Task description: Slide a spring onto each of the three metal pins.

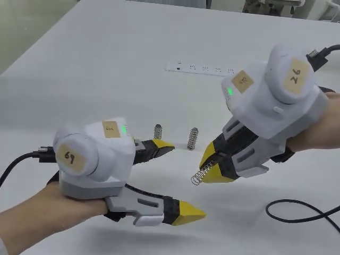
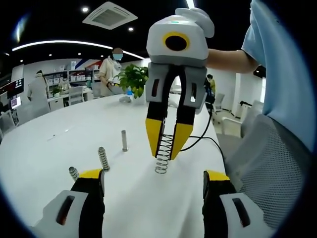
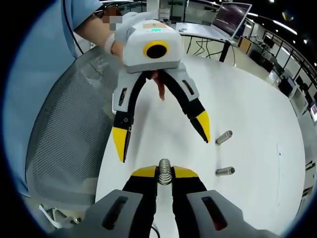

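Your right gripper (image 1: 206,172) pinches the spring (image 1: 197,177) by its upper end, its long axis slanting down from the shut tips. The bare pin (image 2: 124,140) stands upright just beside the spring's free end, on the side of the two sprung pins (image 1: 193,138). Your left gripper (image 1: 186,179) gapes wide, empty, farther off.

White table (image 1: 106,64) and mesh chair (image 3: 69,129) in a bright office
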`<action>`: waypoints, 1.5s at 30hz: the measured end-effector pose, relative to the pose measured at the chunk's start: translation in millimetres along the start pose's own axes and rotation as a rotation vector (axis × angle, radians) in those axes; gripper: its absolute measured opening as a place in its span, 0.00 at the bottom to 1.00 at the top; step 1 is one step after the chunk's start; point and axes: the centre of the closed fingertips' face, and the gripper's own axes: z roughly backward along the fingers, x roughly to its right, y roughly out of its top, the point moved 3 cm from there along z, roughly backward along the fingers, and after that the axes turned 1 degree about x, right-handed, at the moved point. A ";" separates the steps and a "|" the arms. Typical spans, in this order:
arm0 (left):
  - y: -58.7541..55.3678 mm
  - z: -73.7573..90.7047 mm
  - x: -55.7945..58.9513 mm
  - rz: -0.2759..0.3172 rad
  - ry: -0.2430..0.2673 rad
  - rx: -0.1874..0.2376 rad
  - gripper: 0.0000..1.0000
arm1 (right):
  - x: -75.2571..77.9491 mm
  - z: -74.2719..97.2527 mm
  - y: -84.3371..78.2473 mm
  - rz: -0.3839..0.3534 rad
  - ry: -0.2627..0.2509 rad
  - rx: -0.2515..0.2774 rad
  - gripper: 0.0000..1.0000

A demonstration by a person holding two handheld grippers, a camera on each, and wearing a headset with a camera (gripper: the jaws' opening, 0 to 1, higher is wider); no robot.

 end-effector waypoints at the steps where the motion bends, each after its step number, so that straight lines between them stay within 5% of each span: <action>1: -0.7 0.6 -1.2 0.006 0.012 -0.002 0.84 | 0.3 0.0 -0.3 -0.001 0.001 -0.001 0.07; 5: -5.7 3.9 -5.6 0.031 0.053 -0.003 0.98 | 1.9 0.9 -1.9 0.001 0.003 -0.009 0.07; 24: -16.3 22.9 -13.6 0.081 0.127 0.002 0.97 | 25.0 17.1 -13.1 0.008 -0.017 -0.065 0.07; 45: -25.7 34.3 -25.9 0.091 0.186 -0.015 0.94 | 85.1 52.0 -38.4 -0.001 -0.080 -0.155 0.07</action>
